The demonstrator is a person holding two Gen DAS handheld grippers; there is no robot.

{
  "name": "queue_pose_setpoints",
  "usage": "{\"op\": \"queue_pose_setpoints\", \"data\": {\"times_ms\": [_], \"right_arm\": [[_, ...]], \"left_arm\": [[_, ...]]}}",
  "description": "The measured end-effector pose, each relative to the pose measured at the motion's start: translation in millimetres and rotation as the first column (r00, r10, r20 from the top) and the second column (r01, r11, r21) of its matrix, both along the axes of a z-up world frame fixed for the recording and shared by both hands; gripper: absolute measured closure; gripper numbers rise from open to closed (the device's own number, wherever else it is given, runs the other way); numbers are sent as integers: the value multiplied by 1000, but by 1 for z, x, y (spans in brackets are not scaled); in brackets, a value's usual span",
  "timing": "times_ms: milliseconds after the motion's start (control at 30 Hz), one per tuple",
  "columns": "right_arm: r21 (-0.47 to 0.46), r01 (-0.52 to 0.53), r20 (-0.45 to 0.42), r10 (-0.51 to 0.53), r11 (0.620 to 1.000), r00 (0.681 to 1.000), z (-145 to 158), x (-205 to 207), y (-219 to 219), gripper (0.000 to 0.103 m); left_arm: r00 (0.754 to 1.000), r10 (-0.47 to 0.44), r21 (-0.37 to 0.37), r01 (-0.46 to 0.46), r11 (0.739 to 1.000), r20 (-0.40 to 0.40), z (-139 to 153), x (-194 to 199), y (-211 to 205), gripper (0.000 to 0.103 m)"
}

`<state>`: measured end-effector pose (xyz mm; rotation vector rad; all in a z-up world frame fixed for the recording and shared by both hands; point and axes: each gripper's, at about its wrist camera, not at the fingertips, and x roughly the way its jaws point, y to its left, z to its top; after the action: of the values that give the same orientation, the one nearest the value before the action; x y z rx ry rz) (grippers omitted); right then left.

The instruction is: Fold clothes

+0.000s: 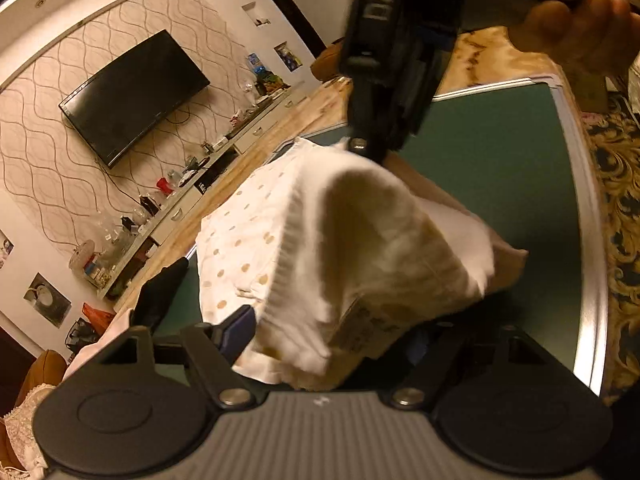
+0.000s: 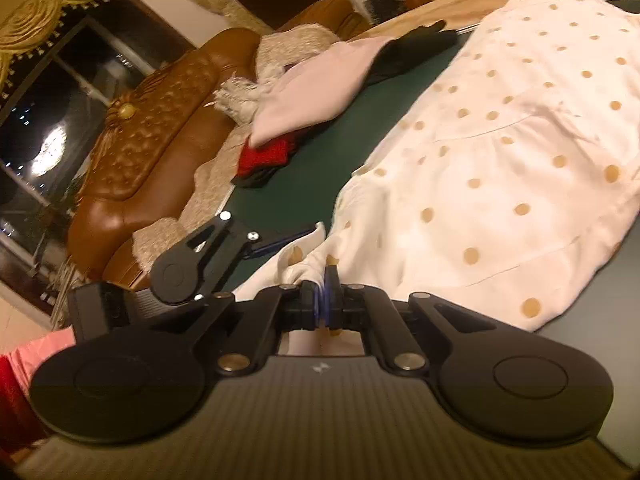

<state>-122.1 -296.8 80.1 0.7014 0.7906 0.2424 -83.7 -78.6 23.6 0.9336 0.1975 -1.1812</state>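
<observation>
Fold in progress on the white dotted garment (image 2: 520, 140): most of it lies spread on the green surface (image 2: 320, 160), dots up, while one end is lifted off it and bunched between the two tools. So partway, by my read — an edge is up and being carried, no finished flat fold visible yet. Judging from this alone, what's left is laying that edge over the body and flattening.

Other clothes sit at the far edge of the surface: a pale pink piece (image 2: 320, 84), a black one (image 2: 412, 46) and a red one (image 2: 264, 156), loosely piled, not neatly stacked. Whether those are done or pending, can't tell.

Right gripper (image 2: 322, 308): fingers clenched on a pinch of the white cloth, fabric bunched right at the tips and running out to the spread part.

Left gripper (image 1: 332, 344): the lifted cloth (image 1: 360, 240) drapes over and between its fingers; one blue pad (image 1: 236, 328) shows at the left side of the fabric, the other is hidden under it. Can't tell if it's actually clamped or just under the drape.

In the left view the right tool comes down from above onto the top of the raised fold, a hand (image 1: 580, 28) on its grip.
</observation>
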Motion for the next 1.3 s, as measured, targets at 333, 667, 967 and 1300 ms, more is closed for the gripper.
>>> {"op": "queue_pose_setpoints", "data": {"times_ms": [333, 667, 967, 1300], "right_arm": [[-81, 30, -56, -34, 996, 998, -13, -3, -5, 94], [-251, 63, -46, -77, 966, 996, -26, -31, 31, 57], [-454, -5, -42, -15, 891, 999, -21, -48, 79, 100], [-561, -188, -72, 178, 806, 981, 12, -87, 126, 100]], "left_arm": [[930, 32, -71, -62, 996, -365, 29, 63, -1, 96], [865, 112, -104, -185, 977, -489, 40, 89, 22, 96], [837, 163, -87, -243, 966, -522, 47, 65, 80, 96], [810, 183, -45, -249, 967, -557, 65, 20, 145, 96]]}}
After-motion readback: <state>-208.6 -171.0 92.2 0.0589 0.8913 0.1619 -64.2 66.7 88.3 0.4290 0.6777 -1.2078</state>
